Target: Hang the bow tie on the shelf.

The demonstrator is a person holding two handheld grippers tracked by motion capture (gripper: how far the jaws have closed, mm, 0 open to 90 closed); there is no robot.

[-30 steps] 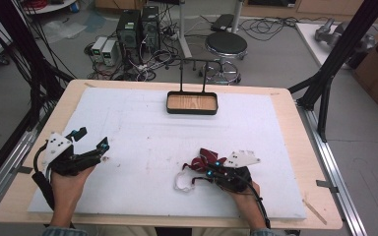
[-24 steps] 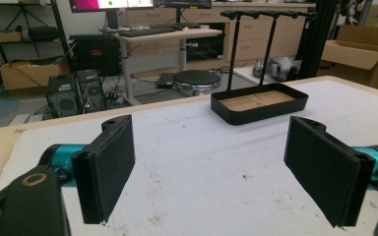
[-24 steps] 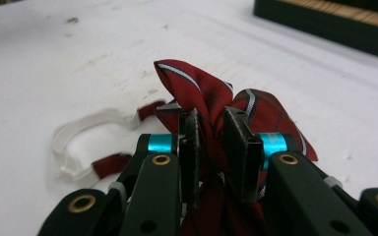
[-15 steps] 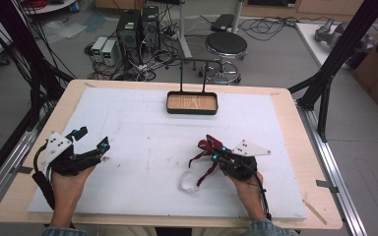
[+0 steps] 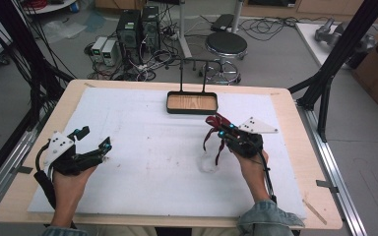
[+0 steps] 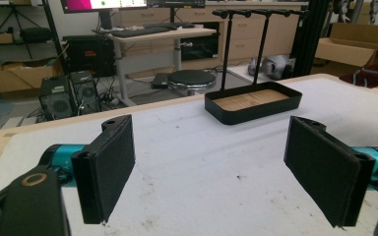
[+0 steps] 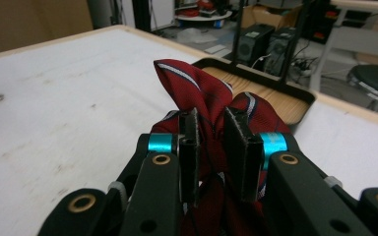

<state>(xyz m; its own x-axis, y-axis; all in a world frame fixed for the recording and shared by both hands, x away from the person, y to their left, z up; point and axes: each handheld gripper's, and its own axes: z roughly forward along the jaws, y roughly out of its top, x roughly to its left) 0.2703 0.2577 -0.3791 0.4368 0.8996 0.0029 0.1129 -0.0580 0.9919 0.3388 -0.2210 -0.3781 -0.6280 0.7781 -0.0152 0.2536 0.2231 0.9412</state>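
- Right tool is clamped narrow on a bunched red striped cloth; in the right gripper view the fabric fills the slim gap between the two jaws and bulges above them. From the high view the cloth hangs from the tool above the desk, right of centre.
- Left tool stands with its jaws wide apart and nothing between them, low over the desk's left side, well apart from the cloth.
- Desk carries a white mat over a pale wooden top.
- Black tray with a wooden floor sits at the far middle of the desk; two thin black posts rise from its back edge, and its floor looks bare.
- Cloth lies nearer than the tray and to its right, not touching it.
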